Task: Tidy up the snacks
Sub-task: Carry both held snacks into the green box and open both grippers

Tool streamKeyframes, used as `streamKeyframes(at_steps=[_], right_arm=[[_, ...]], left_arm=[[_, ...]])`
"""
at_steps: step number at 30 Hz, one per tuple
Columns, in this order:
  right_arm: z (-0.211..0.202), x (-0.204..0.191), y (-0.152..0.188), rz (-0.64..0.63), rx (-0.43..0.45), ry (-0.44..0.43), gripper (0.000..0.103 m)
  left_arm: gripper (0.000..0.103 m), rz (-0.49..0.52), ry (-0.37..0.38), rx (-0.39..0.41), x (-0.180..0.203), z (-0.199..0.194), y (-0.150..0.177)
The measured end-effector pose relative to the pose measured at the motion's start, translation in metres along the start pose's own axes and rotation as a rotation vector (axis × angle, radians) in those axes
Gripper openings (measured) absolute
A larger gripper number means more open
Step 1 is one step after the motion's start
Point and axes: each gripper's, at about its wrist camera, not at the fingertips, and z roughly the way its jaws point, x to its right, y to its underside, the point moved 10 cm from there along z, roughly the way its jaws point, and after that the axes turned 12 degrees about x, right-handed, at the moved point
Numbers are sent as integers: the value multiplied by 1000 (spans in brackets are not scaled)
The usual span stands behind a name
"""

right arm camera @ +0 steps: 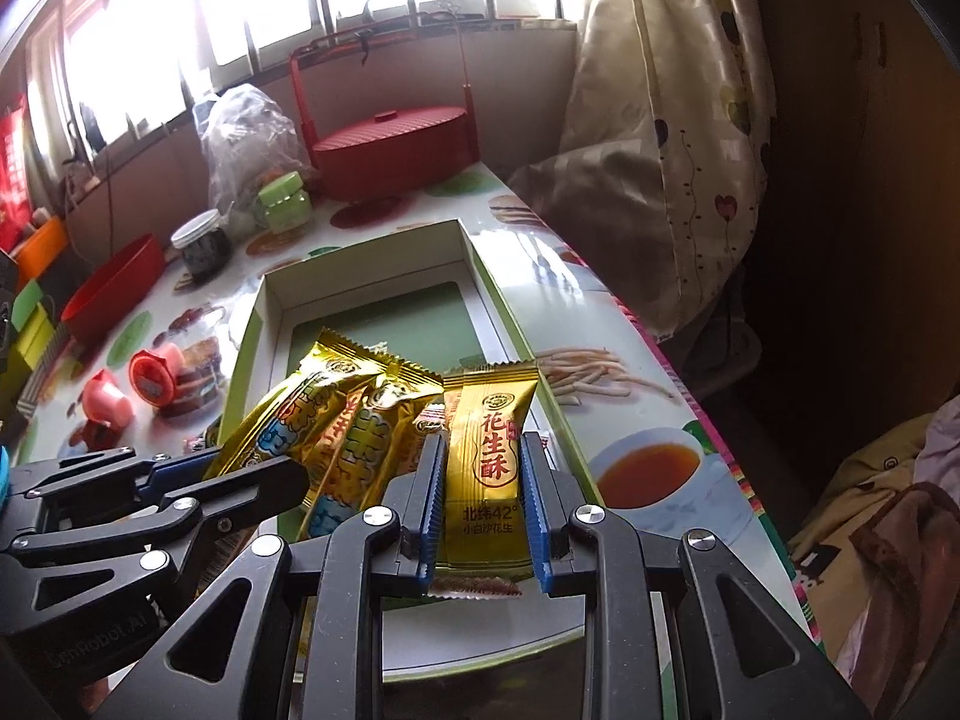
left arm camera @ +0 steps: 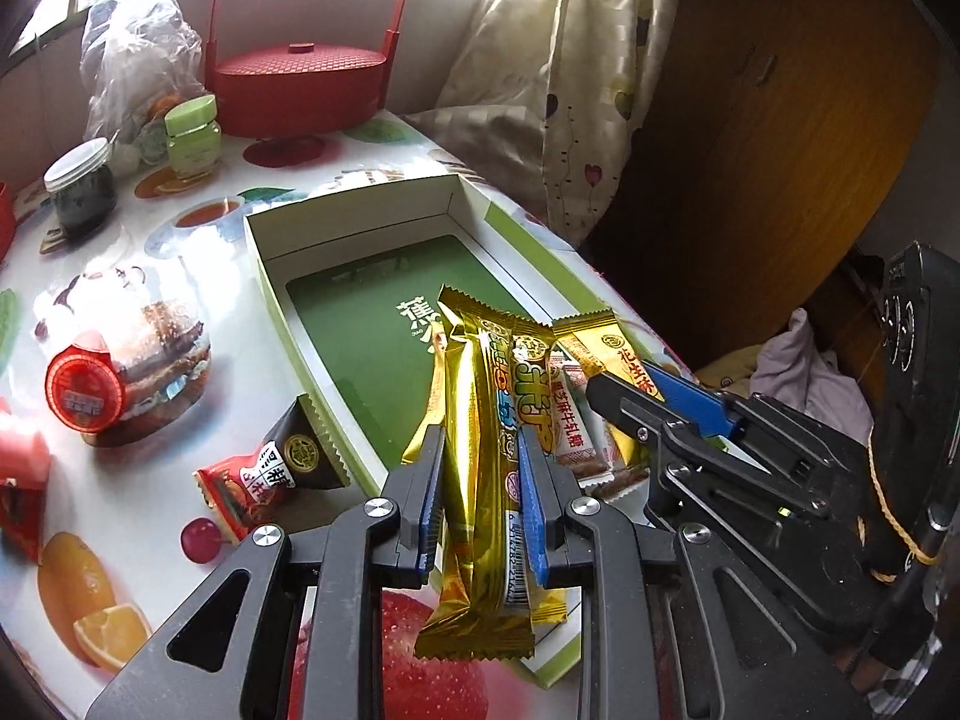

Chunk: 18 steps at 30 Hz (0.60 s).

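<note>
An open white and green box [left arm camera: 270, 252] [right arm camera: 264, 324] lies on the fruit-print table. My left gripper [left arm camera: 480, 450] is shut on two long gold snack bars [left arm camera: 480, 420], held over the box's near end. They also show in the right wrist view [right arm camera: 336, 420]. My right gripper [right arm camera: 483, 462] is shut on a gold peanut-crisp packet [right arm camera: 489, 450], also over the near end; it appears at the right of the left view [left arm camera: 591, 342]. A pink and white candy packet [left arm camera: 570, 426] lies in the box beneath. A black and red snack packet [left arm camera: 282, 462] lies left of the box.
A red lidded basket [left arm camera: 300, 84] [right arm camera: 390, 150] stands at the back with a plastic bag [left arm camera: 138, 54], a green jar [left arm camera: 192, 132] and a dark jar [left arm camera: 81, 186]. Red jelly cups [left arm camera: 84, 387] [right arm camera: 156, 378] lie left. A red tray [right arm camera: 114, 288] sits far left. Curtain and table edge lie right.
</note>
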Motion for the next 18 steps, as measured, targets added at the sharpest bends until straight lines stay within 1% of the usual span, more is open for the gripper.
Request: streamKeyframes(at_steps=[12,15,17,18], right_arm=[[4,-3,-1,-6,9,-19,24],[4,-3,0,-10,10,-12,26],[2,-3,0,-8,14,-11,28],[2,-2,-1,-6,15,-10,29]], left_arm=[[27,-4,2,-7,-1,3,1],[34,-8,11,2,-1,1,-1],[44,-10,8,9,-1,-1,-2],[44,-8,7,11,-1,-2,-2]])
